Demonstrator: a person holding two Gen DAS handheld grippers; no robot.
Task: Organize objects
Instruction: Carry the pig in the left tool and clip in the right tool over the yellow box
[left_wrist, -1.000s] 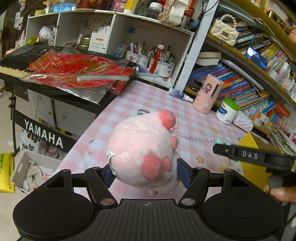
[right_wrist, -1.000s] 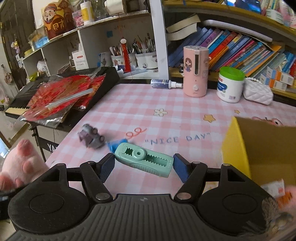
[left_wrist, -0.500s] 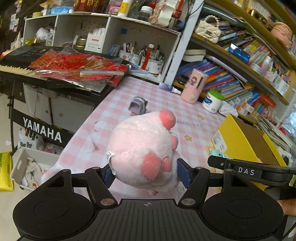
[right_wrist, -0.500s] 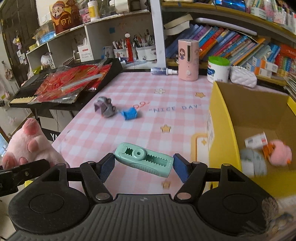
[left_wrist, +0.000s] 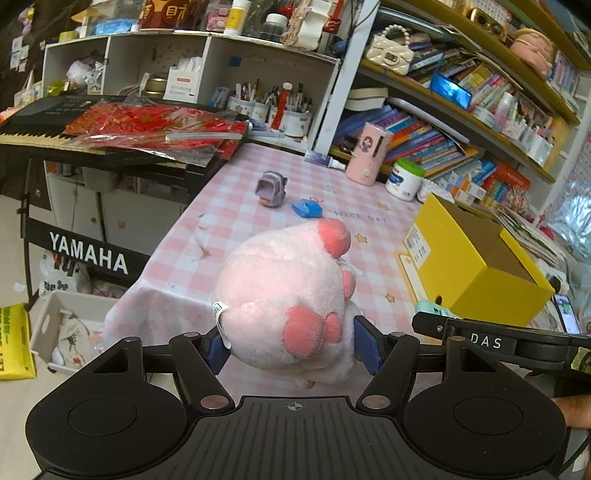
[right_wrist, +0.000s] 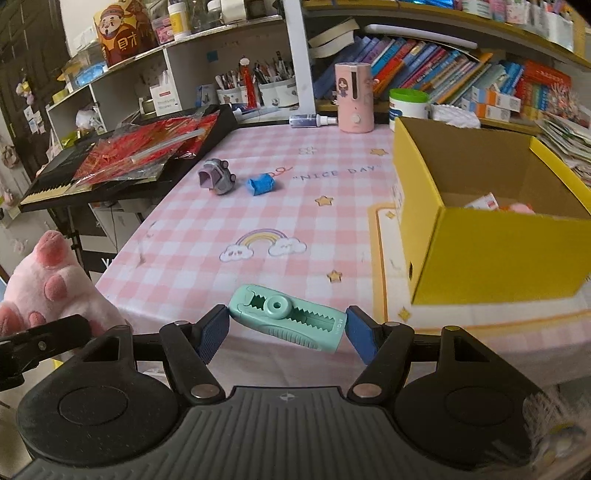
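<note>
The pink plush toy (left_wrist: 284, 295) sits clamped between the blue pads of the left tongs (left_wrist: 291, 345), held up off the counter (left_wrist: 229, 221) near its front edge, its darker pink paw pads facing the camera. A small white tag sticks out at its left side by the pad. In the right wrist view the same plush shows at the far left, off the counter's edge.

The mint-green correction-tape dispenser (right_wrist: 286, 317) is gripped endwise by the right tongs (right_wrist: 286, 334), one blue pad pressing each end, and it lies slightly tilted, its left end higher. It hangs above the front part of the counter, left of the yellow cardboard box (right_wrist: 491, 251).

The box stands open on the right side of the pink checked cloth; a small carton and something pink lie inside, only partly seen over the wall. Further back on the cloth a grey toy car (right_wrist: 216, 181) and a crumpled blue item (right_wrist: 260, 184) lie just beside each other, apart from the box. Behind them, at the back of the counter, stand a pink cylinder device (right_wrist: 354, 98) and a white jar with a green lid (right_wrist: 408, 105). To the left a keyboard (right_wrist: 48, 184) carries red foil packets (right_wrist: 147, 147).
</note>
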